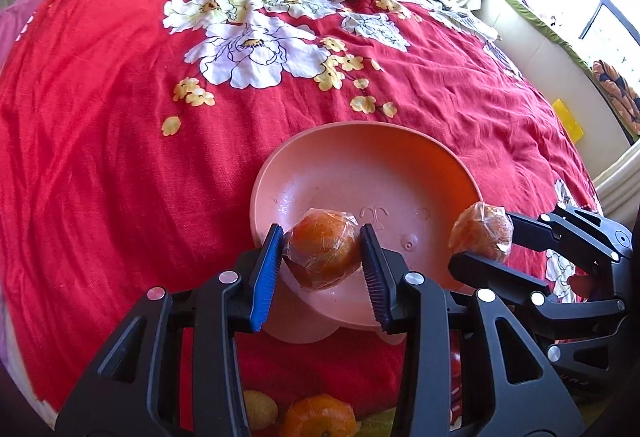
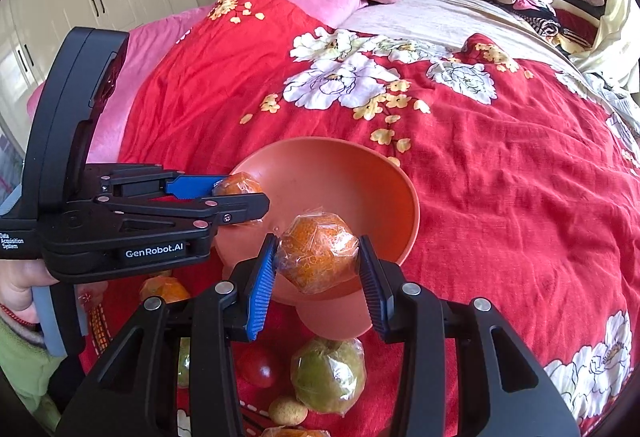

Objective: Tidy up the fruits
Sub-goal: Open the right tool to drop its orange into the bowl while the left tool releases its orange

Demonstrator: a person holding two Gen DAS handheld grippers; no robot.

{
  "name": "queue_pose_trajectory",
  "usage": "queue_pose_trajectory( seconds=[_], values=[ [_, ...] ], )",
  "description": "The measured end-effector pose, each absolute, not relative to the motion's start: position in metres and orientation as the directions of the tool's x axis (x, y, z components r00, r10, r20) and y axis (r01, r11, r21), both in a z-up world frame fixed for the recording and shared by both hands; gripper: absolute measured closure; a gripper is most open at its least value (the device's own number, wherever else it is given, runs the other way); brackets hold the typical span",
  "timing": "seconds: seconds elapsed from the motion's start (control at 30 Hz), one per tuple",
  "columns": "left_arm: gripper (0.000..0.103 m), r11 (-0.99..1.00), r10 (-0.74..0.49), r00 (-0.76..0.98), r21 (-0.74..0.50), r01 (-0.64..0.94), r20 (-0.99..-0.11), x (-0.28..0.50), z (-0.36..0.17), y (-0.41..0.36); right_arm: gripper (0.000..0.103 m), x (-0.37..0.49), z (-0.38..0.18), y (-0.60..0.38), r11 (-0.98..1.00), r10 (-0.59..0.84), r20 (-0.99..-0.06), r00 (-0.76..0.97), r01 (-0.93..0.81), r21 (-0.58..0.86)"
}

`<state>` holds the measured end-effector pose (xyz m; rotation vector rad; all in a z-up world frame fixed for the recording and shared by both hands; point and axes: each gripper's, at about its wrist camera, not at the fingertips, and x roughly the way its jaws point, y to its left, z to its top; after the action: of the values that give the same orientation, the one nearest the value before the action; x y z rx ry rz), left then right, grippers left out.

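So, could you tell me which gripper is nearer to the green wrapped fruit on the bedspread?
Right. The right gripper holds a wrapped orange just above the green fruit, by the bowl's near rim; the left gripper sits farther off, at the bowl's left rim.

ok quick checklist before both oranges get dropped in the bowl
1. Left gripper shut on its wrapped orange: ok.
2. Right gripper shut on the other orange: ok.
3. Both oranges over the bowl: left one ok; right one looks over the near rim, cannot tell.
4. Bowl has room: ok, nothing lies inside.
5. Bowl steady on the soft bedspread: cannot tell, it looks tilted.
6. Grippers apart from each other: ok.
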<state>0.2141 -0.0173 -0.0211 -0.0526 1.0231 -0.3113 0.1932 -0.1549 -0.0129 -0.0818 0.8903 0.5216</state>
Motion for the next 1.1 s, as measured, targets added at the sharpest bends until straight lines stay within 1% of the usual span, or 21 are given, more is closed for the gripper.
queue_pose_trajectory(
  seconds=[0.4, 0.67, 0.93, 1.1],
  values=[
    [0.072, 0.954, -0.281, 0.474, -0.187, 0.236, -0.834, 0.217, -0.026, -0.018, 0.064, 0.201, -0.024, -0.147, 0.87, 0.388, -0.782, 0.488, -0.474, 0.136],
    [0.072, 0.953, -0.283, 0.471, -0.189, 0.237, -0.835, 0.218, -0.027, -0.019, 0.062, 0.203, -0.029, -0.146, 0.868, 0.386, -0.789, 0.478, -0.477, 0.136],
    [0.072, 0.953, -0.283, 0.472, -0.189, 0.237, -0.835, 0.218, -0.027, -0.02, 0.053, 0.196, -0.025, -0.147, 0.87, 0.388, -0.782, 0.487, -0.474, 0.136],
    [0.071, 0.954, -0.278, 0.474, -0.182, 0.239, -0.836, 0.216, -0.027, -0.021, 0.049, 0.189, -0.017, -0.152, 0.873, 0.388, -0.774, 0.5, -0.468, 0.136]
  ],
)
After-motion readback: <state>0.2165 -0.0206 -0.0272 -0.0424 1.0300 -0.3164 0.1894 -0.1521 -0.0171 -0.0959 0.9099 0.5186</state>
